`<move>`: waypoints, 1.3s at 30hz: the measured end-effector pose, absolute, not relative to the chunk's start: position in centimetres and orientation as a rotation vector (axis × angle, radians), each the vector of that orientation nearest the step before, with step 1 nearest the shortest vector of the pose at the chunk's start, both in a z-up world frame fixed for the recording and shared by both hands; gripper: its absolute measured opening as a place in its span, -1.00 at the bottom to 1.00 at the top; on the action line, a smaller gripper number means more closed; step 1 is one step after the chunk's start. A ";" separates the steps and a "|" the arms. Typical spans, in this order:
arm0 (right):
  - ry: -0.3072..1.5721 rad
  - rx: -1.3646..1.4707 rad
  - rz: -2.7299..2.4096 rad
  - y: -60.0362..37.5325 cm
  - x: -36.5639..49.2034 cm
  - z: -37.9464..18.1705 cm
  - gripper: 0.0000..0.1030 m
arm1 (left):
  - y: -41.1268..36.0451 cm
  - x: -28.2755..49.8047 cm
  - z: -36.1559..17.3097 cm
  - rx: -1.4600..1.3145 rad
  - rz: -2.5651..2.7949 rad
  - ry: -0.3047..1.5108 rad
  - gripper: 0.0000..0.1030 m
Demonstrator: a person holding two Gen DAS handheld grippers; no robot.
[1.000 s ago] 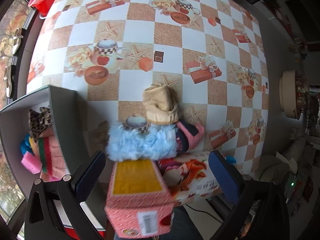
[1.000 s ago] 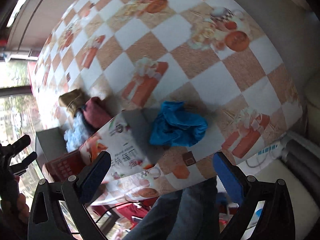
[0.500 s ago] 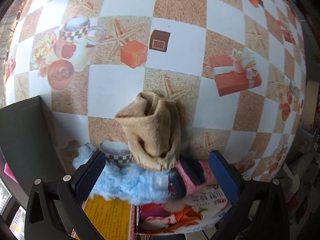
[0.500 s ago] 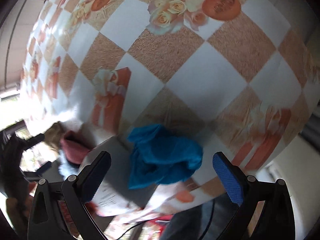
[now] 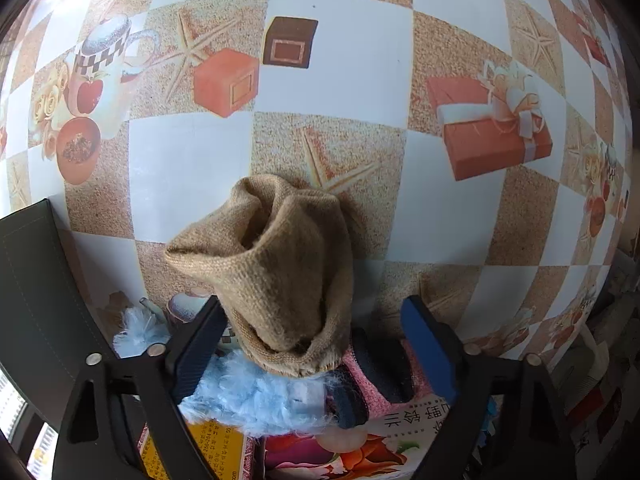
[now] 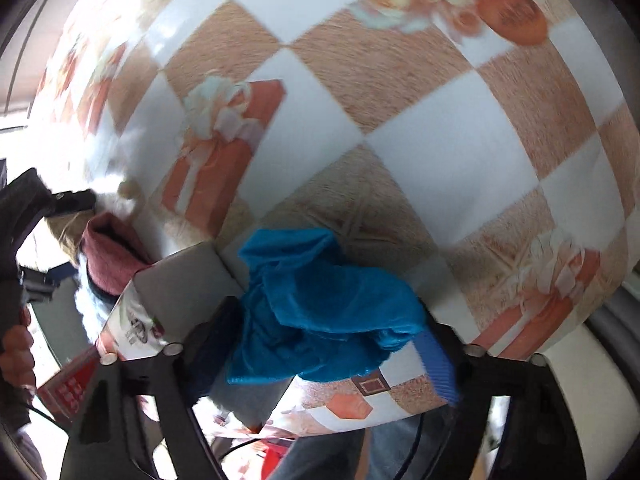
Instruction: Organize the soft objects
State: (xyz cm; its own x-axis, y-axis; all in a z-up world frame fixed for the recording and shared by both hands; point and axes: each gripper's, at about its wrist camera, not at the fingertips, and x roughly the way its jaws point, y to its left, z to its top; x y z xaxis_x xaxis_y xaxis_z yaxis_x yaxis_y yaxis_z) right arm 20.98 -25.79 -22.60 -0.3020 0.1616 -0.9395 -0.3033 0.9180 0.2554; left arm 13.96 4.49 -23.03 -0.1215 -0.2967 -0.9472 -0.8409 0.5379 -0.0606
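A tan knitted sock (image 5: 280, 264) lies on the checkered tablecloth, its lower end between the fingers of my left gripper (image 5: 316, 340). The jaws are open around it, the left finger close to the fabric. Below it lie a fluffy light-blue item (image 5: 260, 396) and a pink and dark item (image 5: 380, 376). In the right wrist view a crumpled blue cloth (image 6: 320, 304) sits between the open fingers of my right gripper (image 6: 328, 344), partly over a printed box (image 6: 172, 296). A dark red soft item (image 6: 108, 252) lies at the left.
A dark grey bin wall (image 5: 40, 300) stands at the left of the left wrist view. Printed boxes (image 5: 340, 448) lie at the near table edge. The other gripper and a hand (image 6: 16, 344) show at the left of the right wrist view.
Both grippers have moved forward and down. The left one now straddles the tan sock and its jaws have narrowed. The right one now straddles the blue cloth.
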 end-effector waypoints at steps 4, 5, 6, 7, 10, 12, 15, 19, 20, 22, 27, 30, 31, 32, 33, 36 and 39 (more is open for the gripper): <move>1.791 -0.173 0.526 -24.7 20.5 -21.9 -0.01 | 4.7 13.0 -23.0 -0.968 0.616 1.660 0.30; 1.782 -0.182 0.543 -24.6 20.3 -21.7 -0.05 | 4.6 13.0 -22.9 -0.958 0.615 1.652 0.03; 1.779 -0.185 0.551 -24.6 20.3 -21.6 -0.07 | 4.9 13.1 -22.5 -0.951 0.606 1.638 -0.30; 1.778 -0.178 0.557 -24.7 20.3 -21.4 -0.09 | 5.0 13.1 -22.2 -0.967 0.580 1.613 -0.40; 1.738 -0.186 0.567 -25.0 20.6 -20.4 -0.10 | 5.4 13.0 -21.1 -0.947 0.574 1.577 -0.43; 1.701 -0.197 0.574 -25.0 20.9 -19.4 -0.10 | 5.2 13.0 -19.9 -0.900 0.570 1.552 -0.44; 1.667 -0.180 0.579 -25.1 21.8 -17.9 -0.10 | 4.0 13.1 -17.6 -0.835 0.532 1.514 -0.44; 1.587 -0.228 0.596 -25.2 22.2 -15.3 -0.10 | 1.7 13.3 -14.1 -0.733 0.441 1.454 -0.44; 1.571 -0.242 0.603 -25.1 22.0 -14.7 -0.10 | 1.0 13.5 -13.4 -0.704 0.418 1.443 -0.44; 1.552 -0.262 0.613 -25.1 21.7 -13.8 -0.10 | -0.3 13.4 -11.6 -0.642 0.365 1.425 -0.44; 1.541 -0.261 0.619 -26.5 21.4 -13.8 -0.10 | -5.1 12.9 -9.0 -0.551 0.252 1.402 -0.43; 1.537 -0.266 0.617 -27.1 20.2 -13.3 -0.10 | -8.4 11.9 -8.5 -0.512 0.193 1.400 -0.43; 1.535 -0.271 0.616 -27.3 19.8 -13.1 -0.10 | -9.5 11.6 -8.7 -0.497 0.179 1.401 -0.43; 1.534 -0.275 0.616 -27.5 19.6 -13.0 -0.10 | -10.2 11.0 -8.6 -0.482 0.163 1.404 -0.43; 1.531 -0.285 0.617 -27.6 19.2 -12.9 -0.10 | -10.9 10.2 -8.5 -0.470 0.145 1.407 -0.43; 1.512 -0.332 0.622 -28.1 17.8 -12.1 -0.10 | -12.6 8.0 -8.0 -0.442 0.096 1.408 -0.43; 1.498 -0.396 0.645 -28.4 15.8 -11.4 -0.10 | -13.9 5.6 -7.7 -0.426 0.049 1.404 -0.43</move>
State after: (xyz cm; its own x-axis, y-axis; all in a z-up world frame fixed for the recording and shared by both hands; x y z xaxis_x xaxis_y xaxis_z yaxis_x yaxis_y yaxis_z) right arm 15.82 -28.41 -11.40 -0.0452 0.1488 -0.9878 -0.6151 0.7750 0.1449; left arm 5.57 -13.95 -7.74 0.1780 -0.2158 -0.9601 -0.2819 0.9236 -0.2599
